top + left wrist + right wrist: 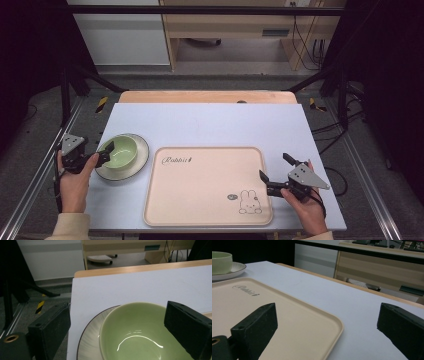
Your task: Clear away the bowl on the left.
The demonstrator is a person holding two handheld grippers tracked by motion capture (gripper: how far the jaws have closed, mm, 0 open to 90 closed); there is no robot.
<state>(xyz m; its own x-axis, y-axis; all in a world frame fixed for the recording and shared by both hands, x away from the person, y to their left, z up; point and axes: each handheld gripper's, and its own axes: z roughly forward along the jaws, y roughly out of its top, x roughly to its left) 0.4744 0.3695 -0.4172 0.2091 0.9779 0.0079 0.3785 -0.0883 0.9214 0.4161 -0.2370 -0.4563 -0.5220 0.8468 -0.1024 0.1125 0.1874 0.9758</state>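
Note:
A light green bowl (121,150) (140,337) stands on a white plate (142,159) (87,342) at the table's left. My left gripper (106,153) (117,315) is open at the bowl's left side, and the bowl's near rim lies between its jaws without clear contact. A beige tray (207,185) (287,312) with a rabbit drawing lies at the front centre. Over the tray's right edge my right gripper (275,167) (327,312) is open and holds nothing, one jaw above the tray and the other above the table. The bowl (220,262) and plate (237,268) sit far left in the right gripper view.
The white tabletop (225,125) stretches bare behind the tray. A wooden strip (205,96) runs along its far edge. Black frame bars and cables stand beyond both sides of the table, and a wooden desk (235,25) is at the back.

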